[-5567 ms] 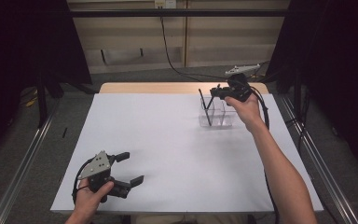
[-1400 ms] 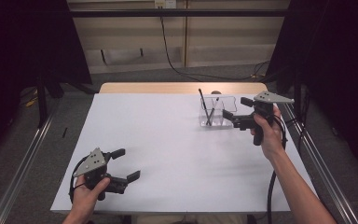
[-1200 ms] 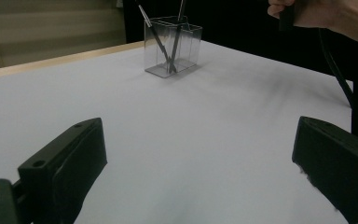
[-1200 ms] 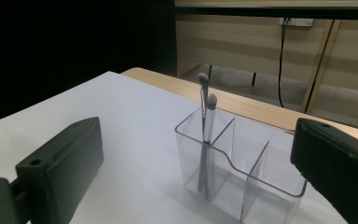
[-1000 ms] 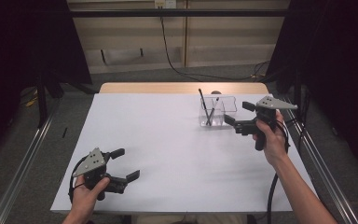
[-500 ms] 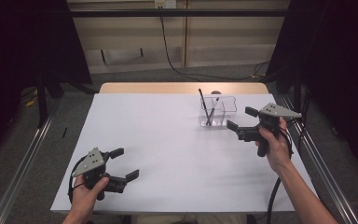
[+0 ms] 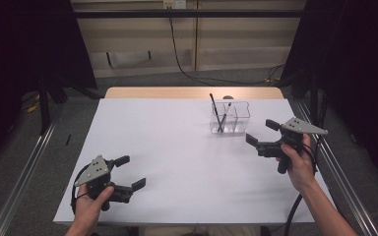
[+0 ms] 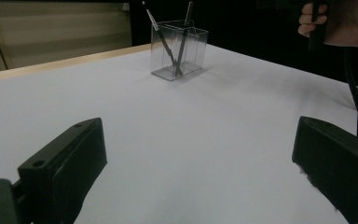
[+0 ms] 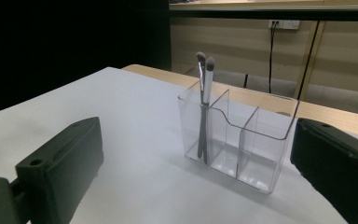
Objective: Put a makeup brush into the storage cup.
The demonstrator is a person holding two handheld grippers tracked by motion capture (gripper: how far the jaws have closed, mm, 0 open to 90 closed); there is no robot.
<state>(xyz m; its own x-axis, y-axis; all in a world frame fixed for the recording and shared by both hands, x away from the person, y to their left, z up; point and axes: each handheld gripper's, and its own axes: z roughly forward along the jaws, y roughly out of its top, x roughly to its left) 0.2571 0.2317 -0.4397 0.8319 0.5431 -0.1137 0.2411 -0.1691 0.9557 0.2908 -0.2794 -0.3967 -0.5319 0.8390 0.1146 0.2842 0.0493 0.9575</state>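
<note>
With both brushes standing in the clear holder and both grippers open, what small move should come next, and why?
Probably draw the right gripper a little farther from the holder and rest it. Both brushes stand in one end compartment, its jaws are open and empty, and the left gripper sits open near the table's front edge.

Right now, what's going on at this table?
A person holds a gripper in each hand over a white table. A clear organizer stands at the far right with two brushes upright in one end compartment. The right gripper is open and empty beside it, apart from it. The left gripper hangs open and empty at the near left corner.
</note>
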